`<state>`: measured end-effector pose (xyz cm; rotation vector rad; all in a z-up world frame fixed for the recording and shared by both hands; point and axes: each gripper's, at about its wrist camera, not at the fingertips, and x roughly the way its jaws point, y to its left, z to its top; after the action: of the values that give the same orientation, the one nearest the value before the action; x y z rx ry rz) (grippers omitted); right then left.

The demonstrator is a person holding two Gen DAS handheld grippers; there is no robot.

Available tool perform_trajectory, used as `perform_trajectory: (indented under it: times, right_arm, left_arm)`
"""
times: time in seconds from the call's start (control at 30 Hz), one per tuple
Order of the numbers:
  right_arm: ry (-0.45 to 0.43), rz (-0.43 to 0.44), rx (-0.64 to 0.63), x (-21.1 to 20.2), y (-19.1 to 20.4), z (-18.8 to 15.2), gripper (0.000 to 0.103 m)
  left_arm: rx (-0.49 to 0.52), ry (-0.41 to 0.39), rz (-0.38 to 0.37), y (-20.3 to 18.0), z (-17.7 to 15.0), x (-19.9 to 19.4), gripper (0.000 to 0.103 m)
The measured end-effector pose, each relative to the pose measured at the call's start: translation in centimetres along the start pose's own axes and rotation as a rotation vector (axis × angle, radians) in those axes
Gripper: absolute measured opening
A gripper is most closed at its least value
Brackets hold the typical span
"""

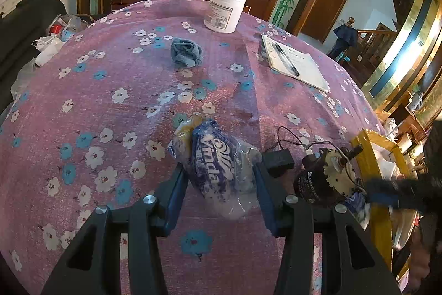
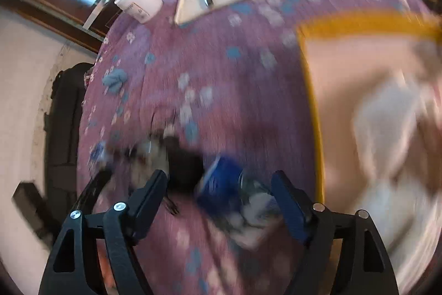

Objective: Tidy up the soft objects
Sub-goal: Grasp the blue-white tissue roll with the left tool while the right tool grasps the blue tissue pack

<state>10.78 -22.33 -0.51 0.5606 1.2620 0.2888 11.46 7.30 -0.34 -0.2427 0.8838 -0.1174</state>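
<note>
The left hand-held gripper (image 1: pixel 219 179), pointing steeply down, clenches a tissue pack (image 1: pixel 214 165) on the pink flowered surface (image 1: pixel 110 90). The right hand-held gripper (image 2: pixel 219 181) stands released over a blurred blue packet (image 2: pixel 221 181), not clearly touching it. A yellow-rimmed box (image 2: pixel 312 101) sits beside it, cut off. A blue cloth (image 1: pixel 186 53) lies well apart.

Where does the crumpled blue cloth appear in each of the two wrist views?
Left wrist view: blue cloth lies upper centre on the flowered tablecloth, below-left of the white jar.
Right wrist view: blue cloth is at middle left, near the table's edge, blurred.
Shared landmark: the white jar.
</note>
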Motion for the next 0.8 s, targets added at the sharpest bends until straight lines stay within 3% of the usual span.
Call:
perform_trajectory:
  times: [0.1,0.23,0.37,0.5,0.53,0.57,0.8]
  right_arm:
    - [0.027,0.013,-0.081,-0.9,0.7,-2.7,0.082]
    - [-0.041,-0.132,-0.231,-1.5,2.8,-4.3,0.082]
    - [-0.043,-0.174,-0.278,0.2,3.6,-4.5,0.083]
    - [-0.08,-0.299,-0.357,2.2,4.6,-4.8,0.083]
    - [-0.087,-0.332,-0.379,2.6,4.8,-5.0,0.077]
    - [-0.098,-0.383,-0.406,2.9,5.0,-5.4,0.053]
    - [-0.241,-0.292,-0.368,0.0,4.3,-9.0,0.054]
  left_arm:
    - [0.002,0.001,0.0,0.0,0.0,0.0,0.047]
    - [0.016,0.001,0.005,-0.3,-0.1,0.1,0.047]
    - [0.028,-0.013,0.0,-0.5,-0.2,-0.1,0.047]
    - [0.034,-0.021,-0.017,-0.7,-0.3,-0.4,0.047]
    - [0.034,-0.024,-0.02,-0.8,-0.3,-0.5,0.047]
    - [0.036,-0.028,-0.026,-0.8,-0.3,-0.6,0.047]
    - [0.077,-0.083,-0.087,-2.1,-0.6,-2.3,0.047]
